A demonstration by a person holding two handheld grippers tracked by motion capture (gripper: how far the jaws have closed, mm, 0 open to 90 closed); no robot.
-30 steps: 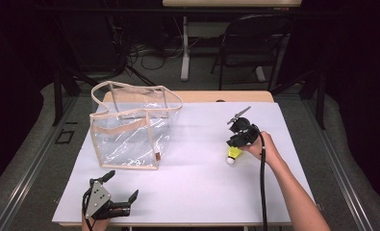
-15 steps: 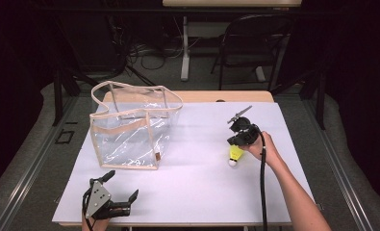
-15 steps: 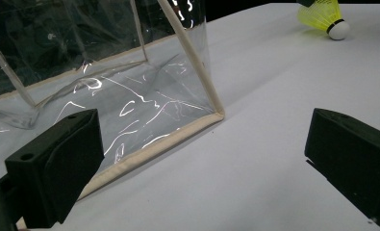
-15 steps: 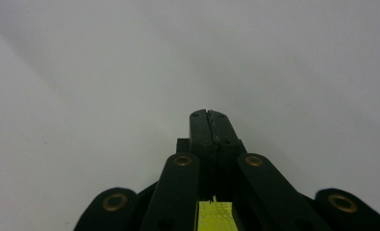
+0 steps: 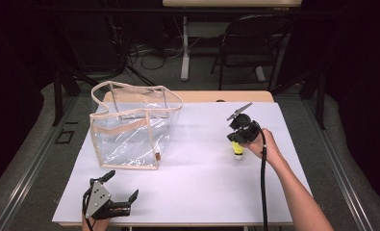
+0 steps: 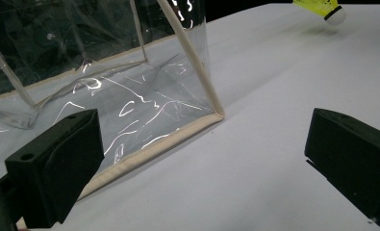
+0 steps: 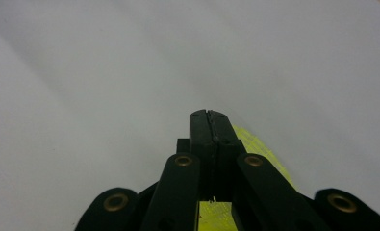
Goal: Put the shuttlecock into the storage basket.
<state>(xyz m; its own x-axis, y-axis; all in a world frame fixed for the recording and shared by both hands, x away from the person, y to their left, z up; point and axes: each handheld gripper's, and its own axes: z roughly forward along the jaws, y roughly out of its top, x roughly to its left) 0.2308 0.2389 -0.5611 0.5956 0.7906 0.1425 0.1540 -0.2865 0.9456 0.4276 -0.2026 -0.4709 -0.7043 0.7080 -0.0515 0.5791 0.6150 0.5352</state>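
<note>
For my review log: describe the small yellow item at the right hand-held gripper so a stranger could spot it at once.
On the white table, look right of the clear bag to the right hand-held gripper. Its shut jaws pinch a shuttlecock by the skirt, its tip pointing downward. Neon-yellow skirt and white rounded tip set it apart.

Bright table point(image 5: 202, 187) – dark surround – bag point(image 6: 130, 101) glare.

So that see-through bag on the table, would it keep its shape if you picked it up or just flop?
The bag would probably sag somewhat: its clear walls are creased and its strap droops. The beige edging seems to stiffen it, since it stands open unaided. It looks empty, so likely light and easy to slide on the smooth white table.
</note>
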